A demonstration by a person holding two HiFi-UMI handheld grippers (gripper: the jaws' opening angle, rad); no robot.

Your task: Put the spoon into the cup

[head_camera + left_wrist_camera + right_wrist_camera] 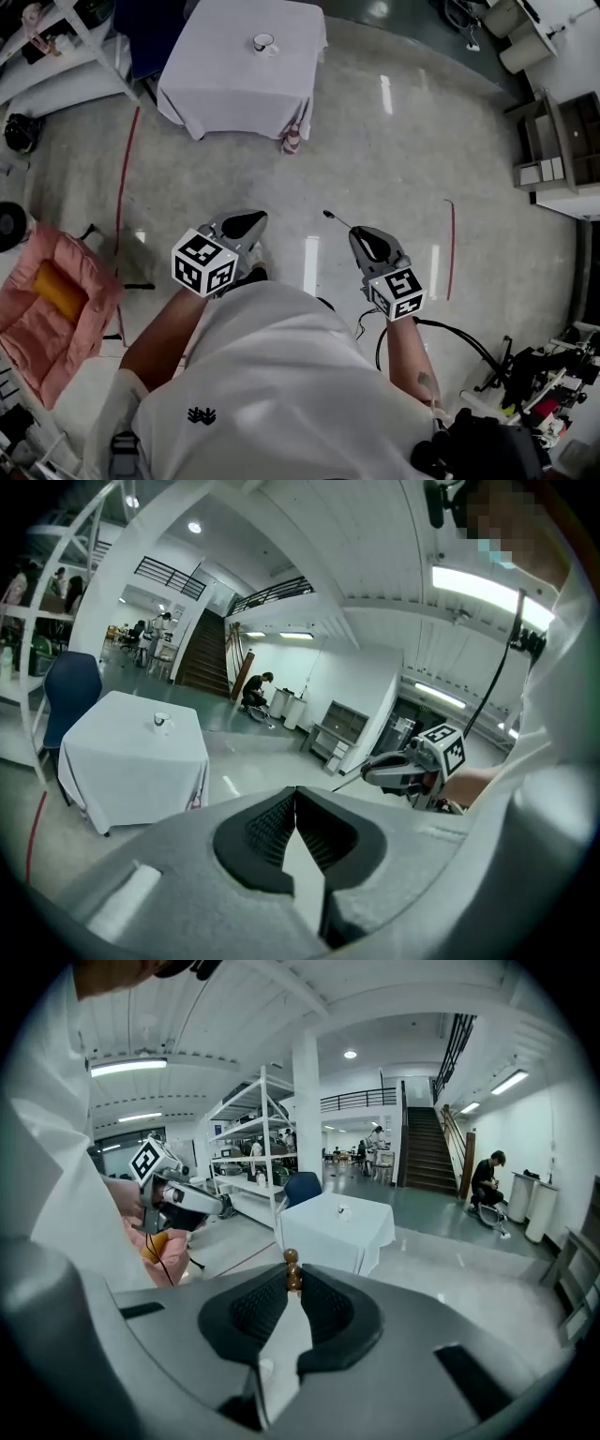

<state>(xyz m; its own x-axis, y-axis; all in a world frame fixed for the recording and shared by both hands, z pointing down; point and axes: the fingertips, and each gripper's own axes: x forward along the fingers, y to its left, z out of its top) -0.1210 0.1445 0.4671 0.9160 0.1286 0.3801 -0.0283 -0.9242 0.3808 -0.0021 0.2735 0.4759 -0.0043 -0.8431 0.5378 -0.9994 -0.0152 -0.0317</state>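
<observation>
Brown and knobbed at its tip, the spoon [292, 1262] sits clamped between the jaws of my right gripper [292, 1283]. It is well apart from the cup [263, 42], which stands on a white-clothed table [234, 94] across the glossy floor [394, 169]. My left gripper [295, 803] is closed, holding nothing.
</observation>
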